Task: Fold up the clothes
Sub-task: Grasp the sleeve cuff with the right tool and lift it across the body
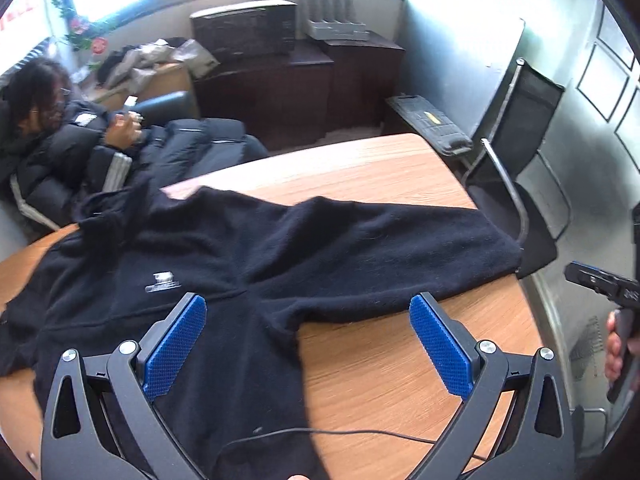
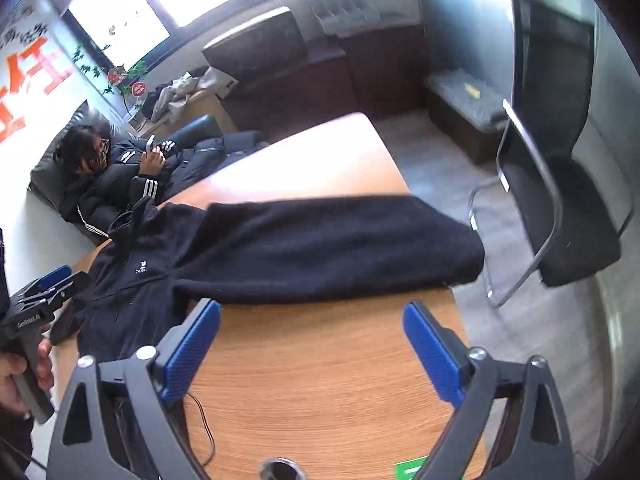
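Both tongs (image 1: 308, 316) (image 2: 312, 322) apart above table (image 2: 320, 380); hoodie (image 1: 240, 248) hem cut off.

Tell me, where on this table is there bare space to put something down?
Bare wood table shows under the open right gripper, bordered by the black hoodie and a thin cable; also beyond the hoodie at the far corner. The left gripper's side is cloth-covered.

The black hoodie (image 1: 248, 264) is fuzzy, matt fleece cloth, lint-flecked. Beneath it the table (image 1: 400, 360) shows smooth wood-grain with a soft sheen. Both grippers' pads (image 1: 176, 344) are blue, finely textured; their frames look like matt black plastic with shiny metal screws. At two o'clock, the chair (image 2: 560, 200) pairs dark mesh cloth with glossy metal tubing.
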